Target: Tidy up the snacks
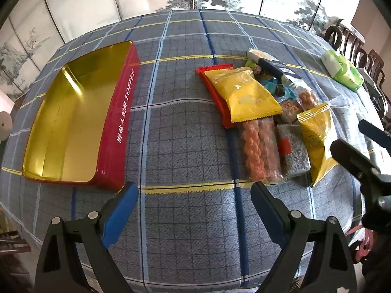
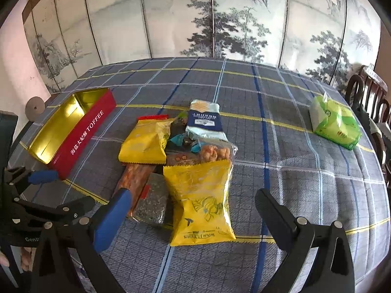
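**Both grippers hovering wide over the snack table**

The left gripper (image 1: pixel 194 195) is tilting steeply down over bare plaid tablecloth (image 1: pixel 185 131), its blue-padded jaws standing apart with nothing between them. The right gripper (image 2: pixel 193 200) is angling down too, jaws spread, the near yellow packet (image 2: pixel 201 200) lying below the gap, untouched. The snack pile (image 2: pixel 180 151) is sitting mid-table. The open red tin (image 1: pixel 73 122), gold inside, is lying left of it, reading "TOFFEE" after white Chinese characters. The yellow packet is showing "WANT YUAN" upside down. A green tissue pack (image 2: pixel 334 124) is resting well apart, far right.
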A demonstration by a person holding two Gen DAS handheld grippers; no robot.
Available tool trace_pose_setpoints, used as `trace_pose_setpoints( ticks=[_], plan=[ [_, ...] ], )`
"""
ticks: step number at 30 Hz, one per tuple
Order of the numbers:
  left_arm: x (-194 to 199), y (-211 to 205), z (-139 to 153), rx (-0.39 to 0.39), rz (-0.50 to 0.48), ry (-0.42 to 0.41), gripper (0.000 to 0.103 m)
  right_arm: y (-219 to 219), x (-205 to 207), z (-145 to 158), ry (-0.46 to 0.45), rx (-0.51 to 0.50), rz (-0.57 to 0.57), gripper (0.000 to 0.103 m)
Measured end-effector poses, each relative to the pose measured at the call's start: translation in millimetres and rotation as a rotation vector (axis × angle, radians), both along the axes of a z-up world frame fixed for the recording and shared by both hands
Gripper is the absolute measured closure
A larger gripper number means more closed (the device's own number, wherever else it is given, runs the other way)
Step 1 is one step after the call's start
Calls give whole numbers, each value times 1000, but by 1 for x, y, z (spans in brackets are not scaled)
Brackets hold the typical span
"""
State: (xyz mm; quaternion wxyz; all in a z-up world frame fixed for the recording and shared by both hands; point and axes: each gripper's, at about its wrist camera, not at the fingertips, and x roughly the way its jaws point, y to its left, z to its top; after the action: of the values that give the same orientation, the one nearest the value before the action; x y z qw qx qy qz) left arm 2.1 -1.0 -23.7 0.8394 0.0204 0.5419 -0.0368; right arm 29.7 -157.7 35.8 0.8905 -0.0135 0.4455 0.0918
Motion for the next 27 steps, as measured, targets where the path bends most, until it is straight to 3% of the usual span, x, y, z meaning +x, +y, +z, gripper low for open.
trace_pose_setpoints(
  ticks=[10, 27],
  plan=[
    [-1, -4, 2, 38, 0, -4, 12, 1, -2, -3, 16, -6, 7, 0],
    [-4, -5, 4, 25, -4, -6, 12, 1, -4, -2, 14, -11, 4, 0]
  ],
)
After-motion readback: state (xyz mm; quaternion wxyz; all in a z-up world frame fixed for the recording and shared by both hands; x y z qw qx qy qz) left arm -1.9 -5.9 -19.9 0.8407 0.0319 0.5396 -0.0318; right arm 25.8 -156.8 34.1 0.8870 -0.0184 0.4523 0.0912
